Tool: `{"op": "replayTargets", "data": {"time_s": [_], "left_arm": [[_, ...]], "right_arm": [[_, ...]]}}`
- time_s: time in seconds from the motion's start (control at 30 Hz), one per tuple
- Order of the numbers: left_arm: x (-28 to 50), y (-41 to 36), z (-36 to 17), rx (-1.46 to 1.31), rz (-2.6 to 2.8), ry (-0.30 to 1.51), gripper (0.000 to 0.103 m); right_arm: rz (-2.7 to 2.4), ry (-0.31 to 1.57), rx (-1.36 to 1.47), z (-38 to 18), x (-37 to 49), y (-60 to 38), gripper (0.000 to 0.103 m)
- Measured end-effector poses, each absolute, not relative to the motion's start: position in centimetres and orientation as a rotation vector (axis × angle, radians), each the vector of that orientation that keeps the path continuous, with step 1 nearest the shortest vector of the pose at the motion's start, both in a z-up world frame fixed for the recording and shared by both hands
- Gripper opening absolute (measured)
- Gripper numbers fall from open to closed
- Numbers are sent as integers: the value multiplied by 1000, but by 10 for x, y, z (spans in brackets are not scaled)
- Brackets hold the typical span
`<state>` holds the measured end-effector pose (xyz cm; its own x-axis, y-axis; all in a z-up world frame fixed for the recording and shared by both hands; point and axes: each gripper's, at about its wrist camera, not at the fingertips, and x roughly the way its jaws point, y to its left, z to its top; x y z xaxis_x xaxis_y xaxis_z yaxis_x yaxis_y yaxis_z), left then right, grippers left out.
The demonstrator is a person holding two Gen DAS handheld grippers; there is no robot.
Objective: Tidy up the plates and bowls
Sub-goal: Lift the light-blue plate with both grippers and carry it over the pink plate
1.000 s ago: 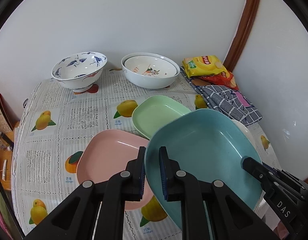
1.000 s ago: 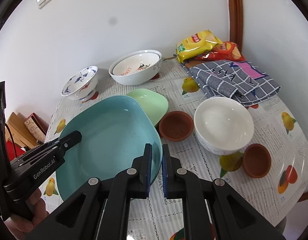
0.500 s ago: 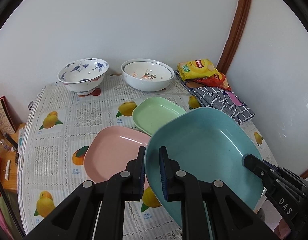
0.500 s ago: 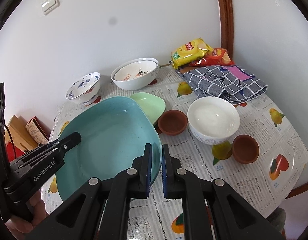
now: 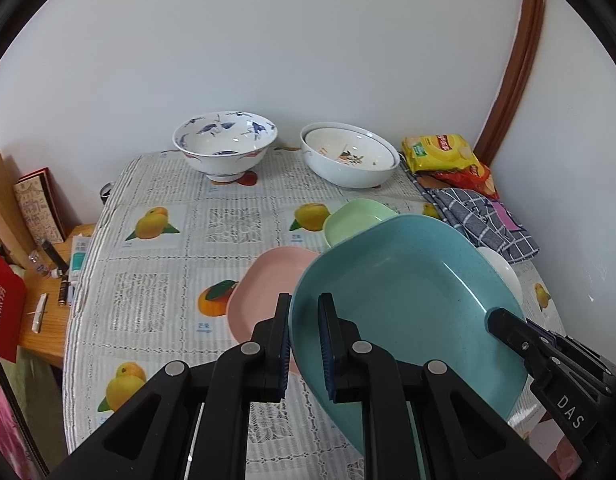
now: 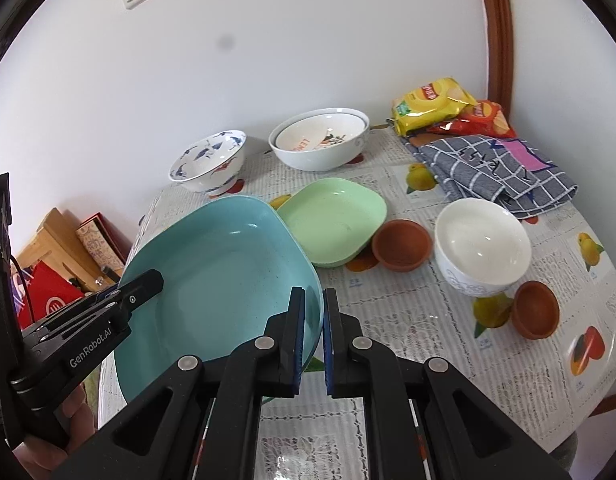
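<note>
Both grippers hold a large teal plate (image 5: 408,300) in the air above the table, tilted. My left gripper (image 5: 304,320) is shut on its left rim; my right gripper (image 6: 313,316) is shut on its right rim, with the plate (image 6: 224,276) to its left. Below lie a pink plate (image 5: 264,284) and a green plate (image 6: 332,220). A white bowl (image 6: 482,246) and two small brown bowls (image 6: 402,244) (image 6: 536,310) stand to the right. A blue-patterned bowl (image 5: 226,144) and two nested white bowls (image 5: 348,158) stand at the back.
The table (image 5: 156,272) has a fruit-print cloth. Snack bags (image 6: 432,104) and a checked grey cloth (image 6: 492,168) lie at the back right corner by the wall. A low wooden shelf with boxes (image 5: 32,216) stands left of the table.
Both grippers have lifted the teal plate higher above the table and drawn back; the table and dishes look smaller and farther. Both grips are unchanged.
</note>
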<state>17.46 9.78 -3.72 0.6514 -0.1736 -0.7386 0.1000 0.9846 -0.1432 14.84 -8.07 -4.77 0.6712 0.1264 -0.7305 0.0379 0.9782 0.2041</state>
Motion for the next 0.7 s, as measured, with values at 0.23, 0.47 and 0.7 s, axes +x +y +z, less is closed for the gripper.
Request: {"op": "replayTargets", "data": {"time_s": [0.23, 0.47, 0.7], "left_arm": [[183, 110, -27, -118, -109, 834, 13], [192, 125, -43, -119, -44, 870, 13], [200, 136, -79, -108, 3, 947, 13]], "right_arm": [[104, 814, 196, -35, 169, -72, 8], [151, 851, 174, -52, 187, -56, 8], [182, 937, 172, -90, 204, -41, 8]]}}
